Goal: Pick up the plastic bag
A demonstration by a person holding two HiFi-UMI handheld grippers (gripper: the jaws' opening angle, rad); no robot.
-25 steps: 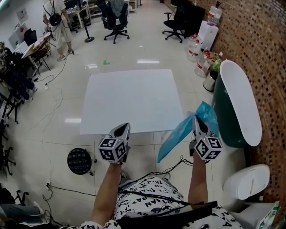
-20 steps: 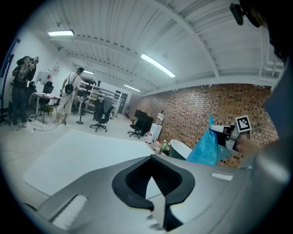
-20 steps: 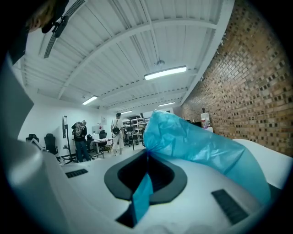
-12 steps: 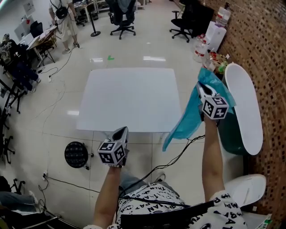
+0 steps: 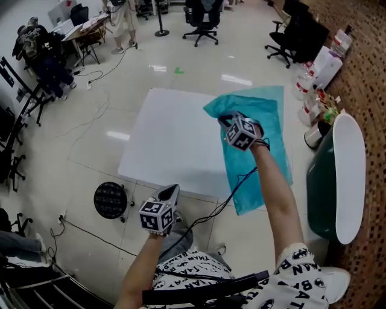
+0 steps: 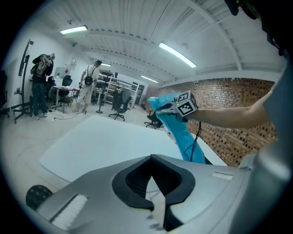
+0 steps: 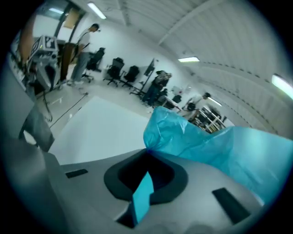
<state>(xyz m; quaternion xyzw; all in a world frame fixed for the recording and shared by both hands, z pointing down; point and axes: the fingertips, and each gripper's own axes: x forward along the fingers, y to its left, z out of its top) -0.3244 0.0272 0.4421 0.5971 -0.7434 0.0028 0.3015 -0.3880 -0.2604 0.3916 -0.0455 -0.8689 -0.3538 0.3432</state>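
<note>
The blue plastic bag (image 5: 260, 154) hangs spread over the right part of the white tabletop (image 5: 172, 142), its lower end past the near edge. My right gripper (image 5: 224, 119) is shut on the bag's top corner above the table. In the right gripper view the bag (image 7: 206, 141) bunches out of the closed jaws (image 7: 145, 154). My left gripper (image 5: 170, 192) hovers near the table's front edge, shut and empty. From the left gripper view (image 6: 153, 177) the bag (image 6: 181, 132) and the right gripper (image 6: 160, 107) show ahead to the right.
A green bin with a white lid (image 5: 347, 175) stands at the right by the brick wall, water bottles (image 5: 307, 102) behind it. A black round object (image 5: 110, 200) lies on the floor at the left. Office chairs (image 5: 202, 24) and people (image 5: 123, 18) are far back.
The right gripper swung left from beside the green bin to over the table, rolling and carrying the bag, which now spreads out. The left gripper sank a little.
</note>
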